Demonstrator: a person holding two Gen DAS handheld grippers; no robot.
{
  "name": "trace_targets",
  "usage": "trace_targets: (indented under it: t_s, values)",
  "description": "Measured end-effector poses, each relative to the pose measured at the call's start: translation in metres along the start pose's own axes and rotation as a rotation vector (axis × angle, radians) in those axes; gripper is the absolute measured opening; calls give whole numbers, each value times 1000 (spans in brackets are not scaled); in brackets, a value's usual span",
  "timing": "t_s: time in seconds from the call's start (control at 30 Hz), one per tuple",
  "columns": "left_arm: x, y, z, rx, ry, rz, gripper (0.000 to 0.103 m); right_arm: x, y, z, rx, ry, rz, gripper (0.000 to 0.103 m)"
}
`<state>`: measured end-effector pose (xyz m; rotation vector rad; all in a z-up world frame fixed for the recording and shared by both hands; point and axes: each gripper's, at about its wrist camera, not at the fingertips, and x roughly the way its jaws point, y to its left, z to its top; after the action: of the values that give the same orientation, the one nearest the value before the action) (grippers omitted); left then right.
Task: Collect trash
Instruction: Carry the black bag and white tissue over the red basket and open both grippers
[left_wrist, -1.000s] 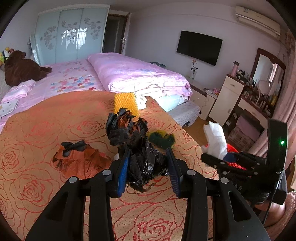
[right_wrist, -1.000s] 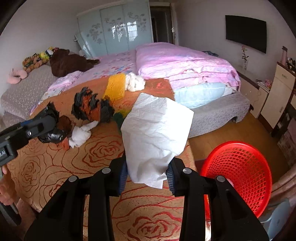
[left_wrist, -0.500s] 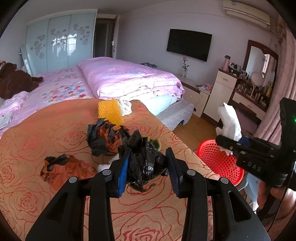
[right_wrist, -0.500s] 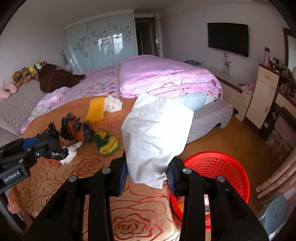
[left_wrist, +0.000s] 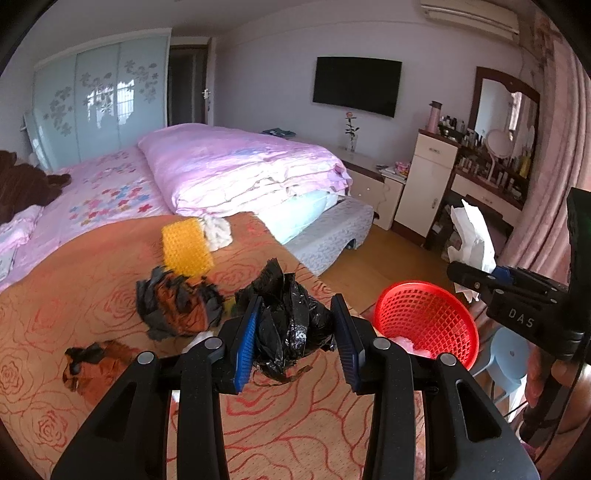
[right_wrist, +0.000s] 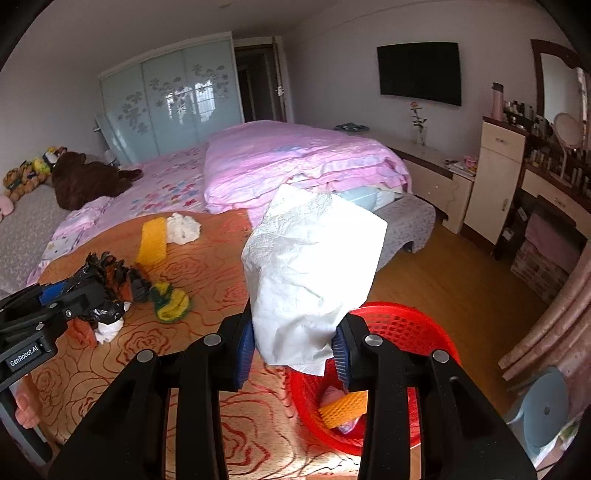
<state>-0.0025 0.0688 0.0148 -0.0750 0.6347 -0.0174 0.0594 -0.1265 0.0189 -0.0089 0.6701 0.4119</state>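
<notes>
My left gripper (left_wrist: 295, 341) is shut on a crumpled black plastic bag (left_wrist: 290, 325), held above the orange rose-patterned blanket (left_wrist: 92, 258). My right gripper (right_wrist: 293, 350) is shut on a white paper tissue (right_wrist: 314, 273), held above the near rim of the red mesh basket (right_wrist: 417, 325), which holds an orange piece and pink scraps. In the left wrist view the basket (left_wrist: 428, 321) sits right of the bed edge, with the right gripper (left_wrist: 476, 280) and its tissue (left_wrist: 472, 236) just beyond it. The left gripper (right_wrist: 66, 299) shows at the left of the right wrist view.
On the blanket lie a black-and-orange wad (left_wrist: 177, 302), an orange scrap (left_wrist: 92, 369), a yellow mesh piece (left_wrist: 186, 247), a white wad (left_wrist: 219, 230) and a green-yellow wad (right_wrist: 170, 301). A light-blue stool (right_wrist: 543, 402) stands right of the basket. A dresser (left_wrist: 424, 184) lines the far wall.
Both grippers have swung right and up with their loads. The red basket has come into the left wrist view and now lies under the right gripper's tissue.
</notes>
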Motion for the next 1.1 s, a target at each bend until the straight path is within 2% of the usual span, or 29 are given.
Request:
trace_targets:
  t_s: [0.43, 0.83, 1.1]
  values:
    - [20, -36, 9, 74, 8, -50, 36, -12, -38, 1, 51, -25, -63, 35]
    - [49, -62, 15, 83, 56, -131, 36, -9, -73, -11, 126, -9, -119, 35]
    - [63, -86, 18, 96, 81, -211, 36, -2, -92, -19, 176, 14, -144, 35]
